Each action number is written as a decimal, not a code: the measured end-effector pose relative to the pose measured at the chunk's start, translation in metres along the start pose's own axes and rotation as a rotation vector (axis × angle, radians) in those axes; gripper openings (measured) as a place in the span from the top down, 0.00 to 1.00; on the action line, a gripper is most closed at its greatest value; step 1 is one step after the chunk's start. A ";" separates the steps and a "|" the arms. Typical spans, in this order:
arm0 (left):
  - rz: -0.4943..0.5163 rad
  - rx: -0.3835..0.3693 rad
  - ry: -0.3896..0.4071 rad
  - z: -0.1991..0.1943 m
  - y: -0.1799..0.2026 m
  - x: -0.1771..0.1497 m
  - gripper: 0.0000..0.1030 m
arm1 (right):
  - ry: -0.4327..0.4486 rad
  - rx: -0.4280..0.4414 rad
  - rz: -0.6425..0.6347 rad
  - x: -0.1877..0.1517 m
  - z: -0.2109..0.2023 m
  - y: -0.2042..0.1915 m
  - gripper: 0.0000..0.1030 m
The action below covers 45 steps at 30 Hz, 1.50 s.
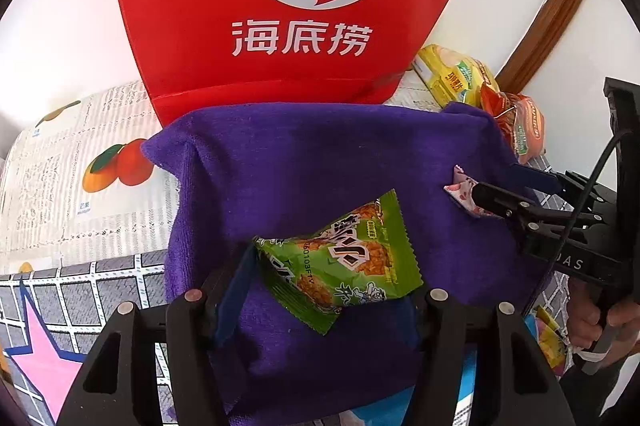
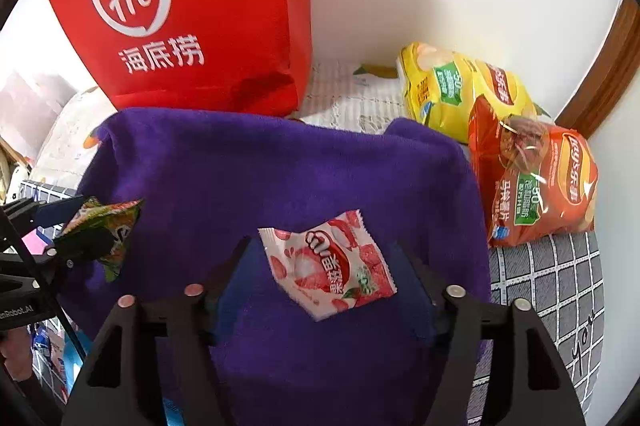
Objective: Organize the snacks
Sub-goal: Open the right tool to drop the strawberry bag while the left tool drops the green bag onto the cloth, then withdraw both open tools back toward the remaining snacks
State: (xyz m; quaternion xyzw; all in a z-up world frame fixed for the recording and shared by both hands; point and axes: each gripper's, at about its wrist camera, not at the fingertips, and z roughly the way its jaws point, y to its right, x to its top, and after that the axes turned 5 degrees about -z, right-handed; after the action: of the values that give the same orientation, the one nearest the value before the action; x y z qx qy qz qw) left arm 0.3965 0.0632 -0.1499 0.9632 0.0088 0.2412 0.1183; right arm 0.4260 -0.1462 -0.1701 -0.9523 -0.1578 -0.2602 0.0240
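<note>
My left gripper (image 1: 332,266) is shut on a green snack packet (image 1: 344,262) and holds it above a purple towel (image 1: 304,162). In the right wrist view the left gripper (image 2: 86,226) and the green packet (image 2: 108,230) show at the left. My right gripper (image 2: 326,266) is shut on a pink-and-white strawberry candy packet (image 2: 328,262) above the same purple towel (image 2: 280,170). In the left wrist view the right gripper (image 1: 476,196) pinches that pink packet (image 1: 462,192) at the right.
A red paper bag (image 1: 280,6) stands upright behind the towel, against the white wall; it also shows in the right wrist view (image 2: 192,10). A yellow chip bag (image 2: 452,86) and an orange-red chip bag (image 2: 532,182) lie at the right. A fruit-print cloth (image 1: 80,170) covers the table.
</note>
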 end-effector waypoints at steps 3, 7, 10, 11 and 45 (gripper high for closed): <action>0.001 -0.008 -0.004 -0.001 0.003 0.000 0.34 | 0.023 0.016 0.010 0.001 -0.007 0.001 0.31; 0.032 0.029 0.019 -0.007 0.012 0.000 0.24 | 0.053 0.015 0.017 0.002 -0.018 0.001 0.31; 0.059 0.045 0.032 -0.011 0.018 0.000 0.24 | 0.073 -0.008 0.005 0.003 -0.028 -0.003 0.31; 0.059 0.040 0.037 -0.014 0.018 0.000 0.24 | 0.080 -0.013 0.004 0.003 -0.032 -0.004 0.31; 0.198 -0.123 0.251 -0.167 0.071 -0.063 0.24 | 0.118 -0.173 0.237 -0.146 -0.201 -0.008 0.47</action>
State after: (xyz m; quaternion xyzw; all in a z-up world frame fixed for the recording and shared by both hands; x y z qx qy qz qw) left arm 0.2602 0.0269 -0.0199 0.9125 -0.0863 0.3703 0.1508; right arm 0.2064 -0.2061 -0.0703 -0.9458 -0.0198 -0.3237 -0.0184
